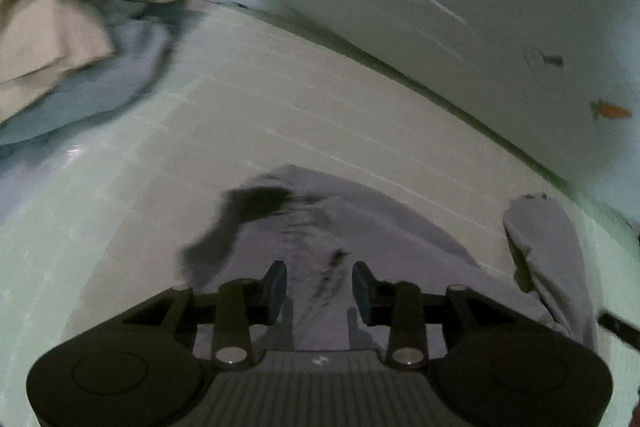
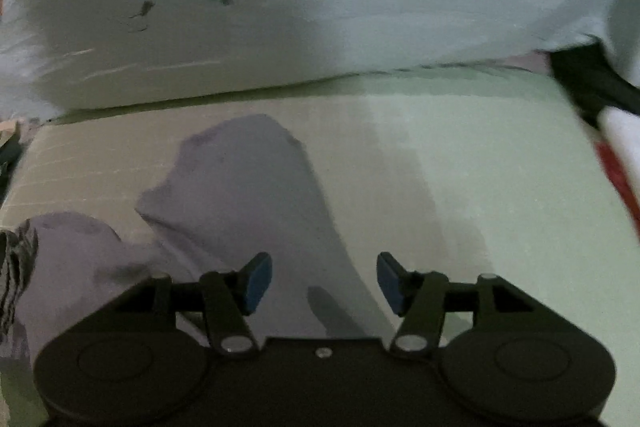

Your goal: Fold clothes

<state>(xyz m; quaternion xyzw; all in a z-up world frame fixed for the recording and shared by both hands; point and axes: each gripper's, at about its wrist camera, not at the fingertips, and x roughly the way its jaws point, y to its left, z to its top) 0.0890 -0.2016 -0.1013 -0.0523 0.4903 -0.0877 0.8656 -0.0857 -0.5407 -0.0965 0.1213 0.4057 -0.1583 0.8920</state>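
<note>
Lavender garment [image 1: 360, 227] lies rumpled, unfolded, on the pale green bed [image 1: 280, 99] beneath your left gripper [image 1: 319, 291] and right gripper [image 2: 325, 283], both parted, empty; beige-and-blue clothes [image 1: 80, 39] sit heaped apart.

Left tongs [image 1: 319, 291] held low over the bed, jaws parted, blue-faced fingertips [image 1: 277, 285] clear of one another with nothing gripped between them. Right tongs [image 2: 324, 283] held likewise low over the bed, jaws spread wider, blue pads [image 2: 258, 281] well apart and empty. Both point forward toward the bed's far edge, black bodies level across the bottom of each wrist view. Motion blur softens both views. No hand or sleeve is visible.
</note>
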